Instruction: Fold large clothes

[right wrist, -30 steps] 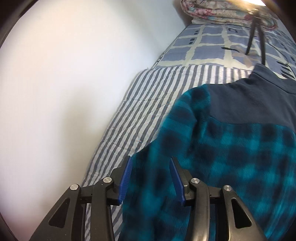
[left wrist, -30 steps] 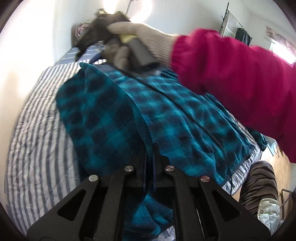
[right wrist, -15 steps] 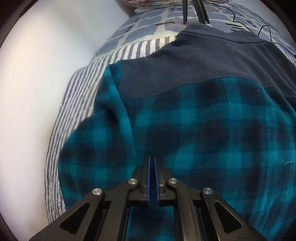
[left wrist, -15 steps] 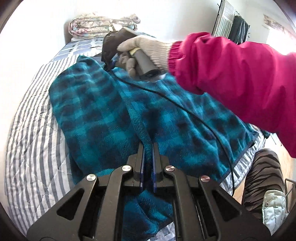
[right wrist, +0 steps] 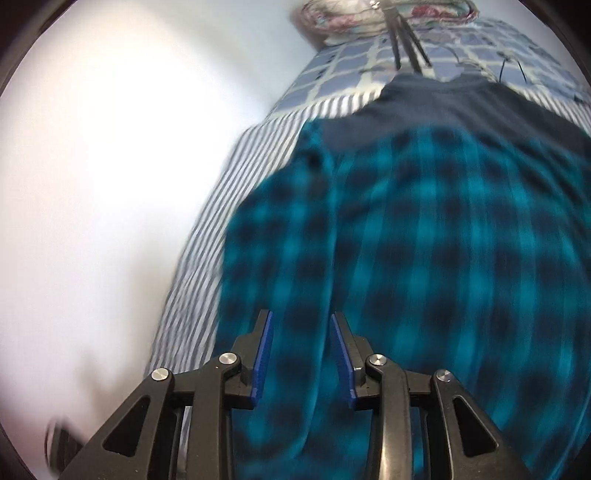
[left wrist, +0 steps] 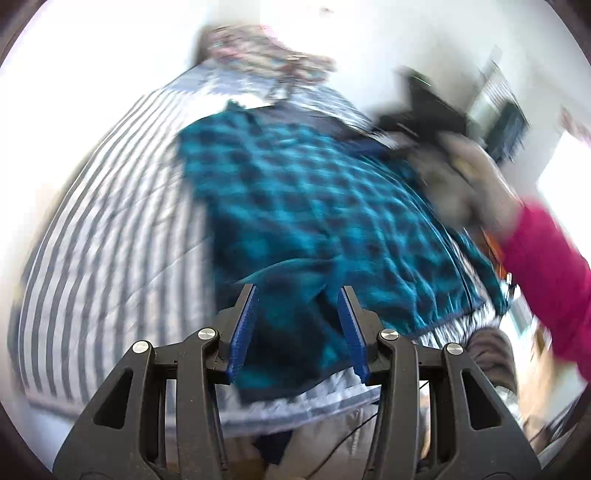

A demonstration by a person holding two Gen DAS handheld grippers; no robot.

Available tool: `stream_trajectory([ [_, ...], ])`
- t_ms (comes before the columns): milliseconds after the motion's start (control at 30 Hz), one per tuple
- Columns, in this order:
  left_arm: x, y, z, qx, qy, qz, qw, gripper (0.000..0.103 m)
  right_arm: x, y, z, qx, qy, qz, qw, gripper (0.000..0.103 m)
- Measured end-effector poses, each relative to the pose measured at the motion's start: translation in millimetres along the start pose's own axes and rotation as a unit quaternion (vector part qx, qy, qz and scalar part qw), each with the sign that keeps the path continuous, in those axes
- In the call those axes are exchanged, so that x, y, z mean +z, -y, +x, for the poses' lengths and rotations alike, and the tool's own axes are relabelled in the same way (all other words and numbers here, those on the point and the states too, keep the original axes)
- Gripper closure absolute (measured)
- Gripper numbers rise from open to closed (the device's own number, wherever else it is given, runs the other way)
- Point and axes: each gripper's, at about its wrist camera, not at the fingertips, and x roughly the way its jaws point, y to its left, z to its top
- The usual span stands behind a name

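The jacket point(right wrist: 424, 258) is a teal and black check, with a plain dark navy band across the shoulders and collar. Under it the bed sheet point(left wrist: 110, 229) runs in grey-blue and white stripes, and further up lies a cover point(right wrist: 369, 62) of pale blue squares on cream. The folded quilt point(right wrist: 351, 14) at the head is flowery, pinks and greens. The sleeve point(left wrist: 550, 280) is bright magenta, the glove point(left wrist: 476, 184) beige. Both tools are black with blue pads point(left wrist: 242, 325).
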Motion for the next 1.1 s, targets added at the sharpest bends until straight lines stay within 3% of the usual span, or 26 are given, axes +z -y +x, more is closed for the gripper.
stream_trajectory([
  [167,-2,-42,11,-0.004,-0.022,-0.075,0.9969,0.057,-75,-16,5,0.034,-0.036,-0.007,0.999,0.068],
  [300,-1,-57,45,-0.025,-0.059,-0.123,0.9904,0.057,-107,-23,20,0.029,-0.052,-0.004,0.998,0.068],
  [467,2,-40,72,-0.023,-0.079,-0.095,0.9921,0.058,-114,-16,22,0.018,-0.044,0.016,0.999,0.068],
  [533,0,-33,78,-0.021,-0.082,-0.080,0.9932,0.094,-115,-16,18,0.013,-0.038,0.015,0.999,0.068],
  [633,1,-15,69,-0.022,-0.063,-0.053,0.9964,0.094,-116,-16,8,0.005,-0.033,0.009,0.999,0.068],
  [800,-6,32,46,-0.080,-0.059,0.012,0.9950,0.094,-119,-10,-5,-0.004,-0.028,0.010,1.000,0.067],
  [867,-13,54,38,-0.076,-0.072,0.056,0.9929,0.084,-120,-7,-7,-0.003,-0.028,0.014,1.000,0.065],
  [900,-15,56,35,-0.079,-0.078,0.059,0.9921,0.063,-122,-6,-8,-0.003,-0.030,0.015,0.999,0.063],
  [933,-15,54,32,-0.076,-0.074,0.056,0.9928,0.052,-124,-5,-8,-0.002,-0.032,0.015,0.999,0.060],
  [1100,-14,7,20,-0.048,-0.050,-0.023,0.9973,0.052,-138,0,-6,0.023,-0.047,0.030,0.998,0.053],
])
